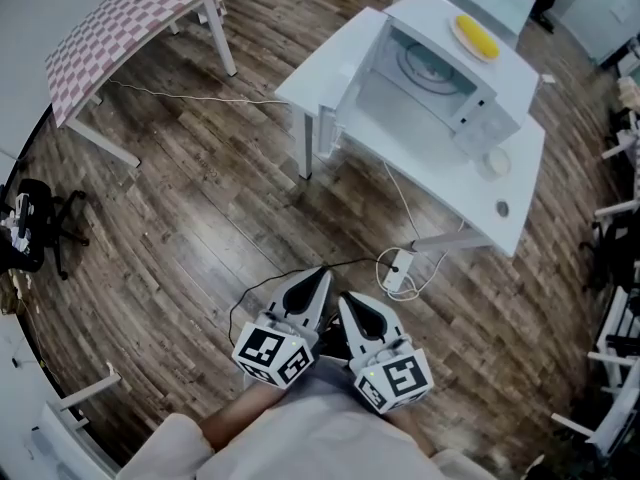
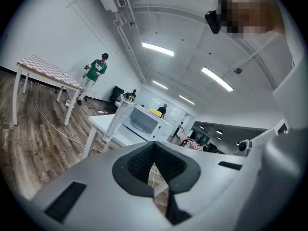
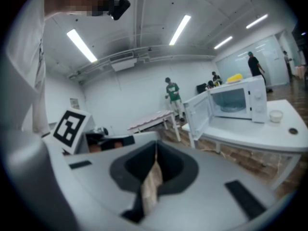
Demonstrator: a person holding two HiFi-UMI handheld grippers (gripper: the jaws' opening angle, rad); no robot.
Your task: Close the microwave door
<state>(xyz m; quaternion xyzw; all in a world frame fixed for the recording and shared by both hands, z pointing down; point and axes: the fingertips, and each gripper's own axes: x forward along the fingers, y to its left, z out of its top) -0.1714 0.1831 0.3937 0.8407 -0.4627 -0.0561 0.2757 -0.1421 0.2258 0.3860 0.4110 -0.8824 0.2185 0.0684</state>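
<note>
A white microwave (image 1: 455,73) stands on a white table (image 1: 520,183) at the upper right of the head view, a few steps away across the wooden floor. Its door (image 1: 357,73) hangs wide open to the left, and the glass turntable inside shows. The microwave (image 3: 240,102) and its open door (image 3: 198,112) also appear in the right gripper view, and smaller as the microwave (image 2: 144,121) in the left gripper view. My left gripper (image 1: 320,276) and right gripper (image 1: 347,302) are held side by side close to my body. Both are shut and hold nothing.
A plate with something yellow (image 1: 475,36) rests on top of the microwave. A small bowl (image 1: 495,163) and a cap (image 1: 502,208) lie on its table. A power strip with cables (image 1: 400,268) lies on the floor ahead. A checkered table (image 1: 130,28) stands far left; a person (image 2: 98,71) stands beyond.
</note>
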